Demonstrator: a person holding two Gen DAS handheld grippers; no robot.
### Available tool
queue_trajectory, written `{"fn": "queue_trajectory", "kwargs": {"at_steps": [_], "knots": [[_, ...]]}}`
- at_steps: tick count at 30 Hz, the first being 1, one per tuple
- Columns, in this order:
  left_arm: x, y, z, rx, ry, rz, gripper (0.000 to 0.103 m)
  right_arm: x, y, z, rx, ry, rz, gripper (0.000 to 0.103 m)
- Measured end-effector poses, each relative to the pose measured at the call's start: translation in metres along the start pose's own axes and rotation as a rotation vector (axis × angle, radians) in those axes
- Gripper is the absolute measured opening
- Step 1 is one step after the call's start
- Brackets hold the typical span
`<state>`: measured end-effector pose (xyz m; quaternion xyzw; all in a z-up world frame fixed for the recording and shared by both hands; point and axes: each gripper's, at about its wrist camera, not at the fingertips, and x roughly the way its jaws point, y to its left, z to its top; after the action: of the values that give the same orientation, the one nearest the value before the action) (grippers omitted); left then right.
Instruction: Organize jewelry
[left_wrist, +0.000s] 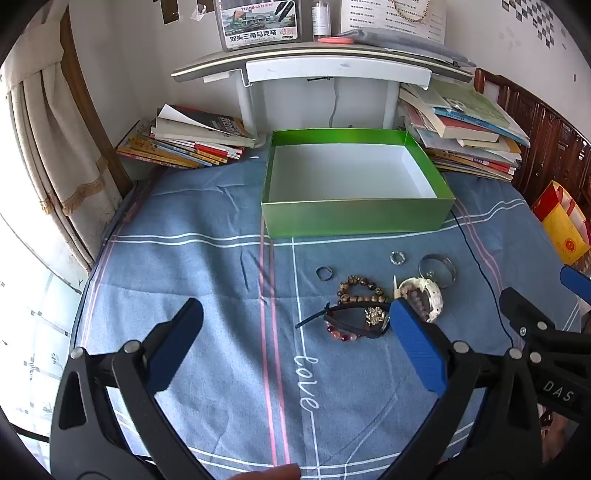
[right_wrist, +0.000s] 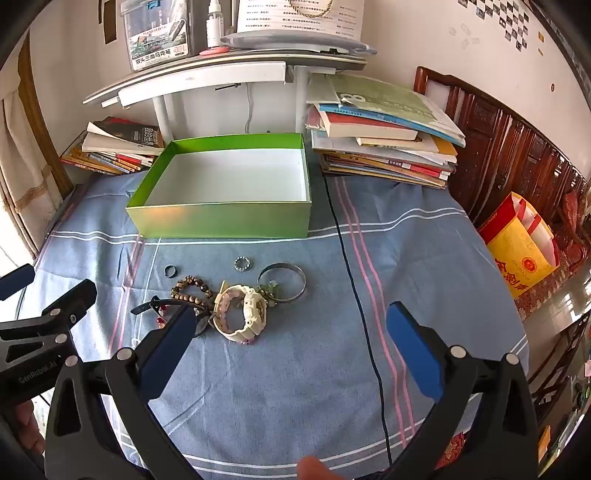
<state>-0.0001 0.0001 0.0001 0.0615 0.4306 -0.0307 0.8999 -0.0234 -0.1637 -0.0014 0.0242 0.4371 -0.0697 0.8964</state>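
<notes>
An empty green box (left_wrist: 354, 218) (right_wrist: 221, 221) with a white inside stands open on the blue cloth. In front of it lies a cluster of jewelry: a dark ring (left_wrist: 324, 273) (right_wrist: 170, 271), a sparkly ring (left_wrist: 397, 257) (right_wrist: 242, 263), a silver bangle (left_wrist: 448, 268) (right_wrist: 301, 275), a brown bead bracelet (left_wrist: 360, 287) (right_wrist: 192, 286), a white watch (left_wrist: 434, 295) (right_wrist: 251, 314), a black band (left_wrist: 332, 312) and reddish beads (left_wrist: 341, 334). My left gripper (left_wrist: 295, 341) hovers open just short of the cluster. My right gripper (right_wrist: 291, 336) is open too, the watch beside its left finger.
Book stacks (left_wrist: 192, 142) (right_wrist: 384, 140) flank the box at the back, under a white shelf (left_wrist: 321, 64). A thin black cord (right_wrist: 354, 288) runs across the cloth right of the jewelry. A yellow and red bag (right_wrist: 521, 243) stands off the right edge.
</notes>
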Motion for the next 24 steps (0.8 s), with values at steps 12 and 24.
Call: {"fn": "queue_trajectory", "kwargs": {"at_steps": [12,24], "knots": [[0.0000,-0.0001,0.0002,-0.001,-0.002,-0.005,0.100,-0.0009,-0.0007,-0.0007,0.001,-0.001,0.000,0.100],[0.0003,0.0000,0.0004,-0.003,-0.002,-0.003,0.100,-0.0010,-0.0032,0.0006,0.002,-0.004,0.003,0.100]]}}
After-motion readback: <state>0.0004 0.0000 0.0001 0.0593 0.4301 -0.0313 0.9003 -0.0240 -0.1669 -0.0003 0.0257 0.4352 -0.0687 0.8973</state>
